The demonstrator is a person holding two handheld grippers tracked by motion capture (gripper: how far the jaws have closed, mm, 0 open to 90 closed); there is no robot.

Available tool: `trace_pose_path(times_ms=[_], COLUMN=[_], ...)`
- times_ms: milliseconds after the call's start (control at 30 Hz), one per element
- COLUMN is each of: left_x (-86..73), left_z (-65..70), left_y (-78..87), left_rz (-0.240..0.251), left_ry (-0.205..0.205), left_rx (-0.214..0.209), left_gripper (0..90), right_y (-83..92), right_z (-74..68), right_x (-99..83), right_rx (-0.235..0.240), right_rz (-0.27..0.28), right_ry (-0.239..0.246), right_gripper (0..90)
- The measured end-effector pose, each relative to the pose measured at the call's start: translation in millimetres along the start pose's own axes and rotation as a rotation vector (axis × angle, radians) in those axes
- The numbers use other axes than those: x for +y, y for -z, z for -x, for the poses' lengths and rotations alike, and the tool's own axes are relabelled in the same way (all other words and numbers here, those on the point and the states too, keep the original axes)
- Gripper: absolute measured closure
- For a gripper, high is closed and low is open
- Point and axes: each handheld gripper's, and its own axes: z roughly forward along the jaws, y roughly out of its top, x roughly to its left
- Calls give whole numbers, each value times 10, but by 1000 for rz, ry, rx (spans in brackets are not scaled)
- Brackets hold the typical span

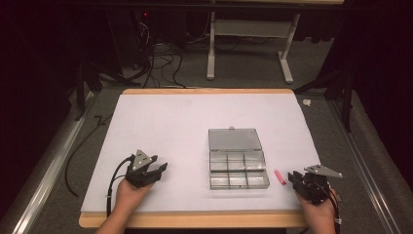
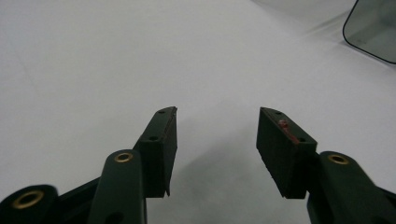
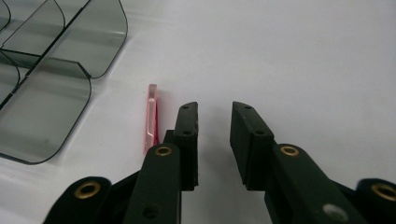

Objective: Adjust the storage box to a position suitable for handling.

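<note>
A clear grey compartment box [image 1: 237, 168] lies open on the white table mat [image 1: 165, 126], its lid [image 1: 234, 139] folded back flat. A small pink piece [image 1: 278, 176] lies on the mat just right of the box. My right gripper [image 1: 293, 178] rests low beside it; in the right gripper view the pink piece [image 3: 151, 117] sits just left of the left jaw, outside the narrow gap, and my gripper [image 3: 214, 108] is open and holds nothing. My left gripper [image 1: 159, 169] is left of the box, open with nothing between its fingertips [image 2: 218, 111].
The box's divided compartments [image 3: 42, 70] look empty in the right gripper view. A corner of the box [image 2: 373, 28] shows at the upper right of the left gripper view. A wooden table edge [image 1: 195, 220] runs along the front. Cables and a stand [image 1: 214, 44] are on the floor behind.
</note>
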Motion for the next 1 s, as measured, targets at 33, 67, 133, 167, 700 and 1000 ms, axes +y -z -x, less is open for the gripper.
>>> trace_pose_path(times_ms=[33, 67, 133, 167, 700, 1000], left_x=[-6, -8, -6, -4, -25, -26], left_z=[9, 8, 4, 4, 16, 18], left_y=[-2, -2, -7, -11, -28, -30], left_rz=[1, -5, -12, -14, -43, -46], left_ry=[-1, -7, 0, 7, -13, -12], left_rx=[-3, -5, -8, -10, -11, -15], left_gripper=[460, 450, 425, 413, 381, 379], right_y=[-10, -12, -15, -10, 59, 109], right_z=[-6, -11, -18, -17, 34, 25], right_x=[10, 17, 27, 35, 154, 235], right_rx=[-1, -6, -19, -26, 0, 11], right_rz=[-16, -29, -52, -62, -182, -231], right_ry=[-8, -8, -1, 0, 33, 76], right_gripper=[731, 732, 733, 733, 651, 638])
